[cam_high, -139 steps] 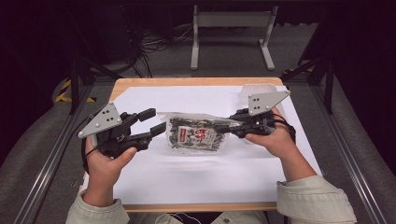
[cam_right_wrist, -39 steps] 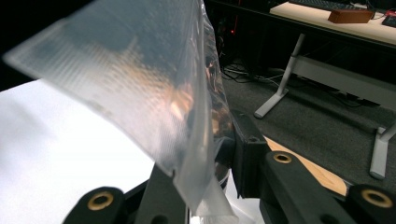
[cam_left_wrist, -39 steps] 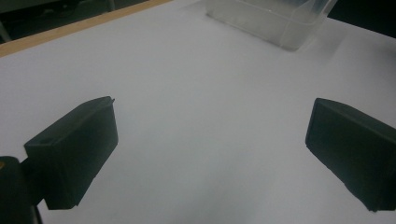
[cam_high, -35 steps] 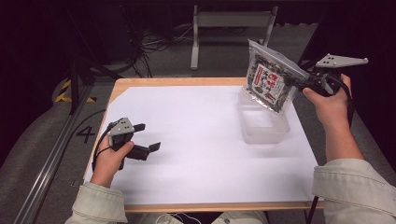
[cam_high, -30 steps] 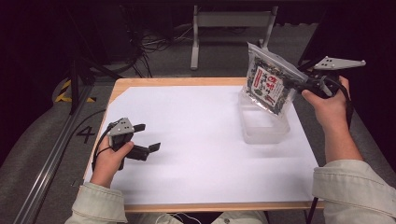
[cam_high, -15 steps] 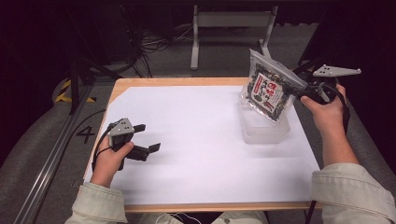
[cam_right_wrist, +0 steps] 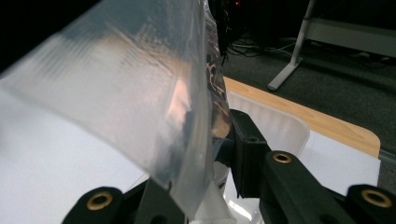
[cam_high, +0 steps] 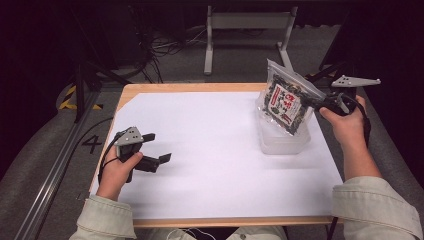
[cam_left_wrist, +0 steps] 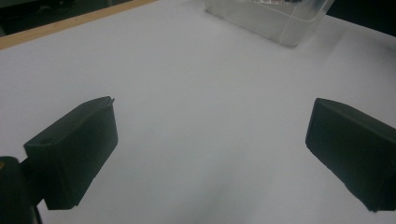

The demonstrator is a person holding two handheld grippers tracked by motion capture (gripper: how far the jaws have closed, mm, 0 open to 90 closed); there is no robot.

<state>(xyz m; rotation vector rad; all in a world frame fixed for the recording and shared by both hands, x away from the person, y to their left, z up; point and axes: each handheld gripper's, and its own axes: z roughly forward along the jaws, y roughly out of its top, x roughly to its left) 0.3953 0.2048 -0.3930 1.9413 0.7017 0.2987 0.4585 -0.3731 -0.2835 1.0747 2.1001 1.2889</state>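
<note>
A clear plastic snack bag [cam_high: 287, 102] with a red-and-white label and dark contents hangs upright over a clear plastic tub [cam_high: 284, 142] at the table's right. My right gripper [cam_high: 314, 102] is shut on the bag's right edge, and the bag's lower end dips into the tub. In the right gripper view the bag's clear film [cam_right_wrist: 140, 107] is pinched between the black jaws, with the tub's rim [cam_right_wrist: 289, 128] behind. My left gripper [cam_high: 157, 147] rests on the white sheet at the left, open with nothing between its fingers. The left gripper view shows the same wide gap [cam_left_wrist: 210, 140].
White paper [cam_high: 215, 150] covers the wooden table [cam_high: 200, 87]. The tub [cam_left_wrist: 271, 21] lies far ahead of the left jaws. A metal stand [cam_high: 245, 30] and cables lie on the floor beyond the table; a rail [cam_high: 55, 170] runs along the left side.
My right gripper has lowered the bag toward the tub, from held high above it to dipping into it. The left gripper has stayed where it was.
</note>
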